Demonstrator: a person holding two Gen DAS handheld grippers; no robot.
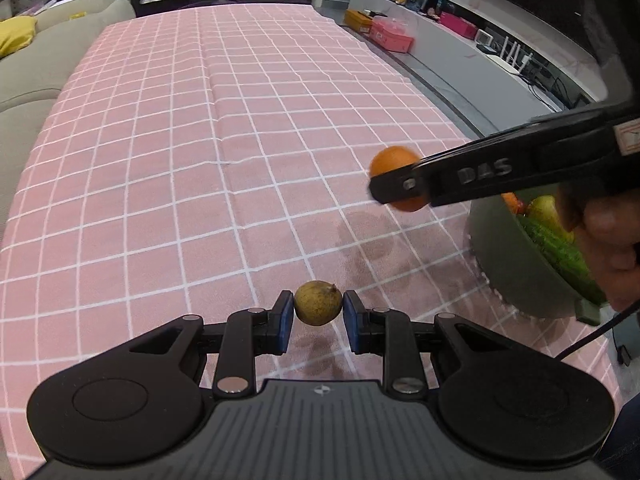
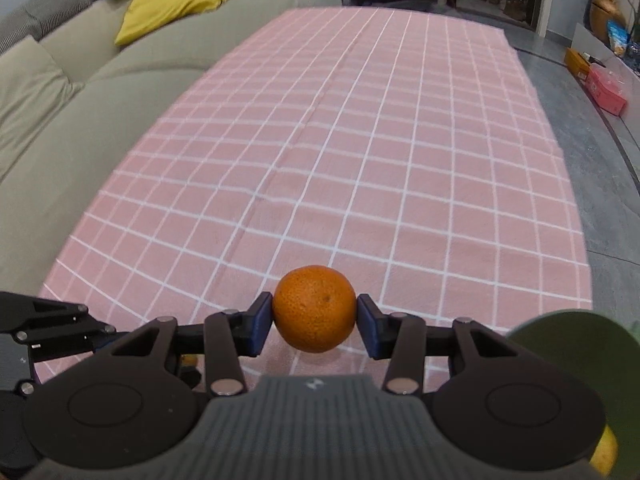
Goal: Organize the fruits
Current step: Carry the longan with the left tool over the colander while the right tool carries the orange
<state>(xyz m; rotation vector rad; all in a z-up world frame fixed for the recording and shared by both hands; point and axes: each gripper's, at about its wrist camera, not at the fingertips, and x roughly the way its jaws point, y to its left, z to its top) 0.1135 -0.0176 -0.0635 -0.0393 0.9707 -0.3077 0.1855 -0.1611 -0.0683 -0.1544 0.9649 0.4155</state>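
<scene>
left tongs: clamped on a small brownish-green fruit, blue pads pressing both sides, held just above the cloth near the close edge

right tongs: squeezing an orange between the blue pads, held up off the cloth; from the left wrist view, same tongs coming in from the right, orange half hidden behind one black finger, a bit motion-blurred

brownish fruit: roundish, speckled skin, tiny stem nub up top; hard to say exactly what kind

bowl: grey-green, sitting at the right edge of the bench, tucked below the right tongs; only its blurry rim showing in the right wrist view

in the bowl: a cucumber lying along the inside wall, a yellow-green pear-looking fruit behind it, plus a bit of something orange-red, too hidden to name

bench: covered with a pink cloth, white grid lines, a fold crease running down the middle

hand: gripping the right tongs' handle, right over the bowl

sofa: beige, running along the bench's left side, yellow cushion on it

far right: low TV shelf with pink boxes and clutter
</scene>
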